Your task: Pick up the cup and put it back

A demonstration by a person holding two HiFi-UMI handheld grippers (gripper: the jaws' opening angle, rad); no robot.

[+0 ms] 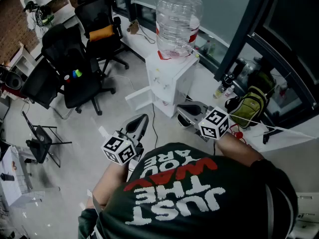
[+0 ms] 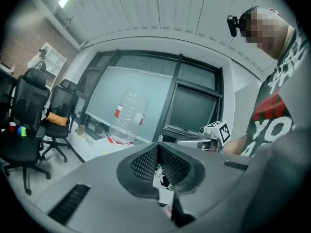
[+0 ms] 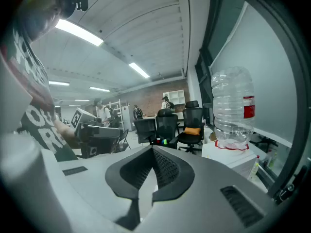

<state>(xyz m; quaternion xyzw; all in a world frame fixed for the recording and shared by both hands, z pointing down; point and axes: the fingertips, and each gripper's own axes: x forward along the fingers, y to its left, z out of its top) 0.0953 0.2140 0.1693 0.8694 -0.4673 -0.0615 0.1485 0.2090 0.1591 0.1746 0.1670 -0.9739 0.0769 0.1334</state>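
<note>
Both hands sit close in front of the chest, left gripper (image 2: 158,152) and right gripper (image 3: 152,152) both pinched closed on nothing, aimed toward the white water dispenser (image 1: 169,78) whose upturned bottle (image 1: 178,24) on top looks basically empty, and honestly I can't make out the cup anywhere.

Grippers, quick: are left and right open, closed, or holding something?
Left grey gripper: closed, nothing between its jaws.
Right grey gripper: closed, nothing between its jaws.
</note>
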